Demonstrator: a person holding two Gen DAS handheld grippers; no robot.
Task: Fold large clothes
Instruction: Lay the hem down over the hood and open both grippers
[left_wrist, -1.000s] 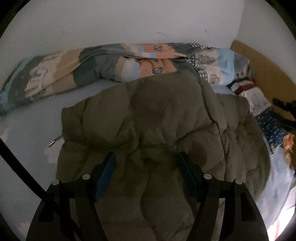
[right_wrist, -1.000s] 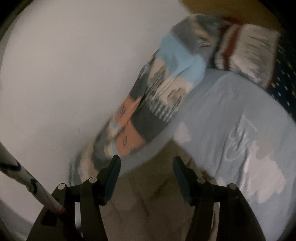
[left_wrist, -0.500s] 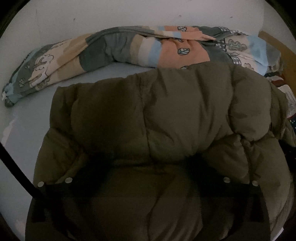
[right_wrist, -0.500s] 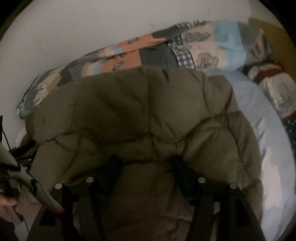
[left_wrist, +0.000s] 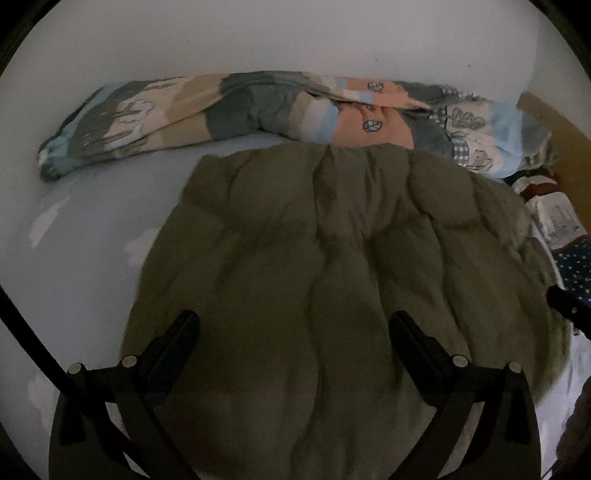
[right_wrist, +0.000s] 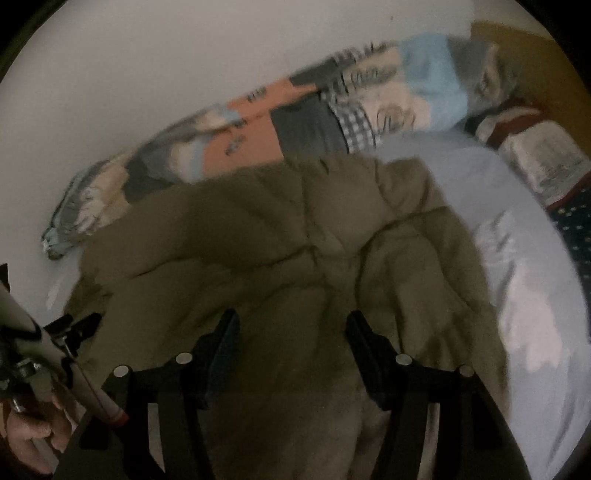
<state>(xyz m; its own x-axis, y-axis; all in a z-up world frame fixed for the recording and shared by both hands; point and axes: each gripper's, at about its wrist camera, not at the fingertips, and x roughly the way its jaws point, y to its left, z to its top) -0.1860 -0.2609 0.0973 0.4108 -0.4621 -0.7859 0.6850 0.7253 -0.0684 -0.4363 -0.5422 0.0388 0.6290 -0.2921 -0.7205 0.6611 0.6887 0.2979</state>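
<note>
1. We are looking down our left claw (left_wrist: 291, 332): its jaws have just been opening and are now standing spread wide, with the olive puffer jacket (left_wrist: 343, 266) lying below and between them but nothing pinched.
2. Our right claw (right_wrist: 290, 332) is hanging part-open over the same jacket (right_wrist: 295, 240); the padded cloth is bulging up between the fingers, and we cannot tell from this blurred view whether the pads are pressing on it or just hovering.
3. At the left edge of the right view a hand (right_wrist: 29, 432) is gripping the handle of the other tool.
4. Moving outward, the jacket is lying in a thick, rounded heap on the pale blue bed sheet (left_wrist: 81, 258), its far edge reaching almost to the patchwork quilt (left_wrist: 258, 107) rolled up along the white wall (left_wrist: 295, 33).
5. More bedding is piling up at the right end of the bed (right_wrist: 543, 162).
6. We are judging that a fold has just been laid down and let go by the left side, so we are sitting between folds.
7. Next we are needing a fresh hold on an outer edge or a sleeve, both claws taking thick padding, then carrying it across the middle without dragging the whole bundle.
</note>
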